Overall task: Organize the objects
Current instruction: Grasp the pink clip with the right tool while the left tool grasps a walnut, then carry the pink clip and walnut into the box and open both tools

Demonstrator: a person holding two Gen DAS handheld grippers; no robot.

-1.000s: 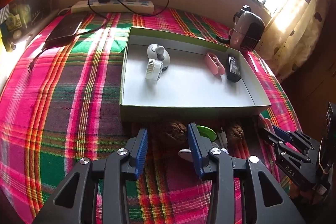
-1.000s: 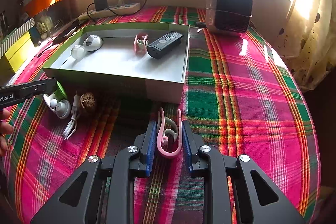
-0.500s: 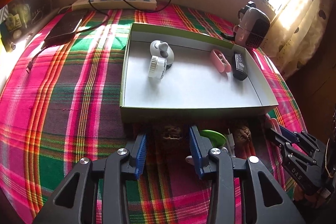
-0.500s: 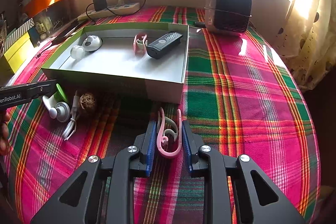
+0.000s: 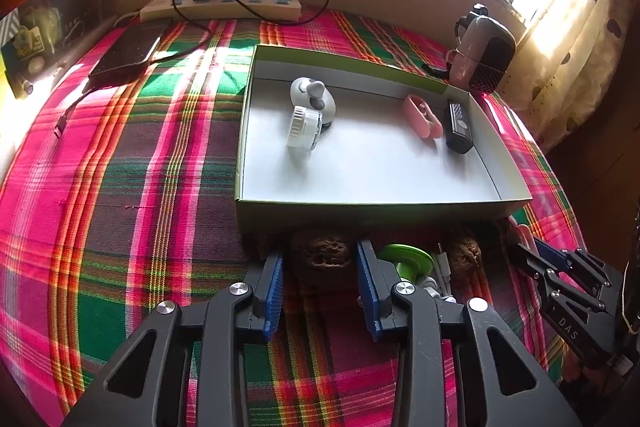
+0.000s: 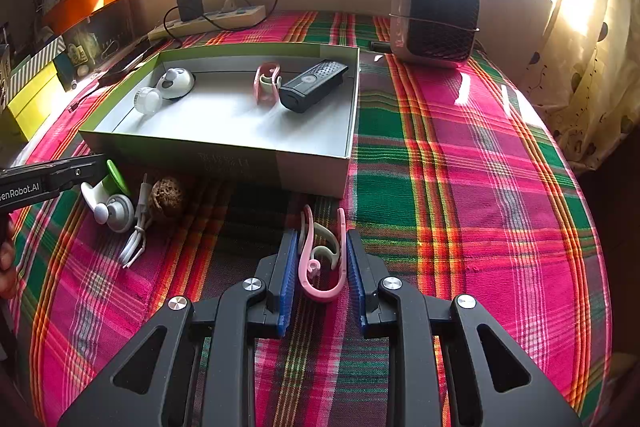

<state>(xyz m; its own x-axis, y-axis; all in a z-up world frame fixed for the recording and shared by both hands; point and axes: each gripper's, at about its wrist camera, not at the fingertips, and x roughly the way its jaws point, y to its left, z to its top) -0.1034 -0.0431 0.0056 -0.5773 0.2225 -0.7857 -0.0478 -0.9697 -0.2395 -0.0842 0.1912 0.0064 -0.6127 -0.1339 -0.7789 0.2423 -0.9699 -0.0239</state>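
A green-rimmed box [image 5: 372, 205] [image 6: 312, 167] on the plaid cloth holds a white mouse-like gadget [image 5: 312, 95], a clear round jar [image 5: 304, 127], a pink clip [image 5: 422, 115] and a black remote [image 5: 458, 127]. My left gripper [image 5: 320, 275] is open, its fingers on either side of a brown walnut [image 5: 322, 257] in front of the box. My right gripper [image 6: 322, 263] is shut on a pink ear-hook clip [image 6: 322, 259] resting on the cloth. A second walnut [image 6: 166, 199], a green-and-white gadget [image 6: 110, 199] and a white cable [image 6: 136, 231] lie by the box.
A small heater [image 6: 434, 15] stands at the back right. A power strip with a charger [image 5: 220, 5] and a black power bank [image 5: 128, 51] lie at the back left. Shelves with boxes [image 6: 36, 83] line the left side.
My left gripper has moved forward, and the walnut now sits between its fingers. The right gripper and its pink clip have stayed still.
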